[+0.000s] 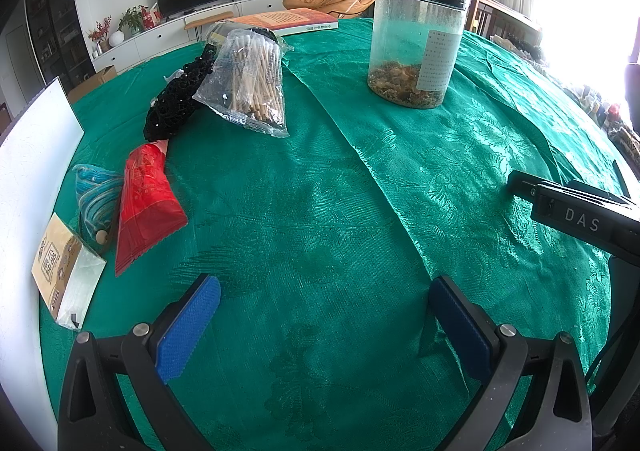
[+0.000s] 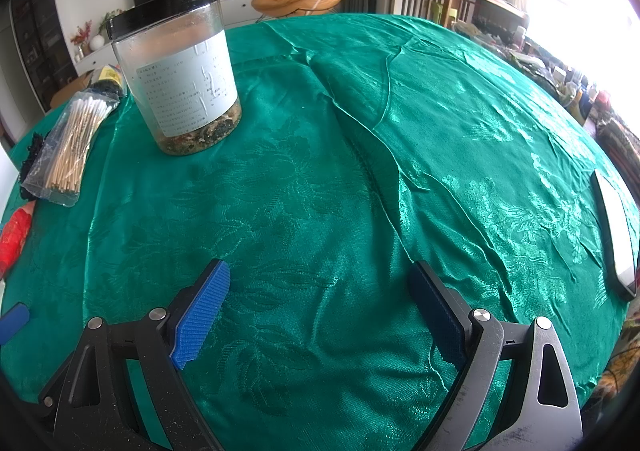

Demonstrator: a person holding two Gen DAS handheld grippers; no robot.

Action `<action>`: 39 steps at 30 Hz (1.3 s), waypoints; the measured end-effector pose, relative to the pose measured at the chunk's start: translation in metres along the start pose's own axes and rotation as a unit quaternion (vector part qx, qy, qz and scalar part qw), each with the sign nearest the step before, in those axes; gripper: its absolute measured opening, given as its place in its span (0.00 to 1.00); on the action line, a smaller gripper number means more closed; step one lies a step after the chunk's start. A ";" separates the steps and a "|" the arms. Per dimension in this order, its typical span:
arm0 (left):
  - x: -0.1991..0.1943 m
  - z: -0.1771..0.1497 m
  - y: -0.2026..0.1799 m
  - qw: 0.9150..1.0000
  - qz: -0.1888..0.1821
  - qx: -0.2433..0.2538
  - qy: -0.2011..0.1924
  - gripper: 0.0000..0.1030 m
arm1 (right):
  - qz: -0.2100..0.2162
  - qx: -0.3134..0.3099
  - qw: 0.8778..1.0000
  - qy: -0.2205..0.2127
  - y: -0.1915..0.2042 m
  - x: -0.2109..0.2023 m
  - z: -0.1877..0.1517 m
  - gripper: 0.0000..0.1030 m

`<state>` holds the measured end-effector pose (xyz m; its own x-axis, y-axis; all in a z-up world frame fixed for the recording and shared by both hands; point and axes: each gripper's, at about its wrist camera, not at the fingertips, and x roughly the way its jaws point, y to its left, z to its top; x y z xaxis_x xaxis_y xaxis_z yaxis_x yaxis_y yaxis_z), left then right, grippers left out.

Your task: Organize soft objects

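In the left wrist view a red plastic bag [image 1: 144, 207] lies at the left of the green tablecloth [image 1: 320, 191]. Beyond it lie a black lace piece [image 1: 176, 103] and a clear bag of cotton swabs [image 1: 252, 83]. A blue-striped knit item [image 1: 94, 195] and a tissue pack [image 1: 66, 271] lie by the left edge. My left gripper [image 1: 324, 303] is open and empty above bare cloth. My right gripper [image 2: 320, 291] is open and empty above bare cloth; its body [image 1: 576, 211] shows at the right of the left view. The swab bag [image 2: 72, 147] and the red bag [image 2: 14, 239] also show far left.
A clear jar with a black lid [image 1: 416, 39] stands at the back middle; it is close at the left in the right wrist view [image 2: 180, 75]. A book [image 1: 288, 21] lies at the far edge. A white board [image 1: 28, 179] stands at the left. A phone [image 2: 614, 227] lies at the right.
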<state>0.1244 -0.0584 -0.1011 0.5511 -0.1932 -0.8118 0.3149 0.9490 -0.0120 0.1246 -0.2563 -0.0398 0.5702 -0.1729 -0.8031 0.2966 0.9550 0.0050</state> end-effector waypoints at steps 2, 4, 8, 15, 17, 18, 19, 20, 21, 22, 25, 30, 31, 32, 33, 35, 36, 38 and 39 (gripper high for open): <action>-0.001 -0.002 0.000 1.000 0.002 0.000 0.003 1.00 | 0.000 0.000 1.000 0.000 0.000 0.000 0.000 0.90; -0.008 -0.009 0.000 1.000 -0.003 0.001 0.007 1.00 | 0.000 0.000 1.000 0.000 0.000 0.000 0.000 0.90; -0.023 -0.003 0.012 1.000 -0.029 -0.005 0.010 1.00 | 0.000 0.000 1.000 0.000 0.000 0.000 0.000 0.90; -0.039 0.107 0.092 0.993 -0.016 -0.110 -0.047 1.00 | 0.000 0.000 1.000 0.000 0.000 0.000 0.000 0.90; -0.027 0.133 0.124 0.986 -0.006 -0.161 -0.040 1.00 | 0.000 0.000 1.000 0.000 0.000 0.000 0.000 0.90; -0.017 0.142 0.135 0.984 -0.011 -0.178 -0.027 0.98 | 0.000 0.000 1.000 0.000 0.000 0.000 0.000 0.90; -0.006 0.149 0.143 0.982 -0.016 -0.187 -0.013 0.96 | 0.000 0.000 1.000 0.000 0.000 0.000 0.000 0.90; 0.006 0.155 0.147 0.982 -0.014 -0.189 0.004 0.95 | 0.000 0.000 1.000 0.000 0.000 0.000 0.000 0.90; 0.019 0.160 0.149 0.983 -0.006 -0.183 0.022 0.95 | 0.000 0.000 1.000 0.000 0.000 0.000 0.000 0.90; 0.031 0.164 0.149 0.984 0.004 -0.175 0.034 0.95 | 0.000 0.000 1.000 0.000 0.000 0.000 0.000 0.90; 0.062 0.165 0.152 0.982 0.013 -0.178 0.066 0.95 | 0.000 0.000 1.000 0.000 0.000 0.000 0.000 0.89; 0.085 0.162 0.153 0.977 -0.027 -0.189 0.100 0.33 | 0.000 0.000 1.000 0.000 0.000 0.000 0.000 0.90; 0.084 0.163 0.151 0.976 -0.035 -0.188 0.105 0.33 | 0.000 0.000 1.000 0.000 0.000 0.000 0.000 0.89; 0.077 0.164 0.152 0.976 -0.041 -0.191 0.100 0.32 | 0.000 0.000 1.000 0.000 0.000 0.000 0.000 0.90; 0.067 0.166 0.153 0.977 -0.045 -0.191 0.088 0.32 | 0.000 0.000 1.000 0.000 0.000 0.000 0.000 0.90; 0.036 0.174 0.152 0.980 -0.054 -0.183 0.057 0.32 | 0.000 0.000 1.000 0.000 0.000 0.000 -0.001 0.90; 0.020 0.176 0.151 0.981 -0.062 -0.179 0.040 0.32 | 0.000 0.000 1.000 0.000 0.000 0.000 0.000 0.90; -0.014 0.179 0.148 0.983 -0.075 -0.166 0.014 0.32 | 0.000 0.000 1.000 0.000 0.000 0.000 0.000 0.90; -0.028 0.178 0.145 0.983 -0.086 -0.160 0.005 0.32 | 0.000 0.000 1.000 0.000 0.000 0.000 0.000 0.90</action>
<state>0.2921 0.0406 0.0234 0.5033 -0.3565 -0.7871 0.1426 0.9327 -0.3312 0.1244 -0.2565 -0.0401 0.5702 -0.1727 -0.8032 0.2960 0.9552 0.0047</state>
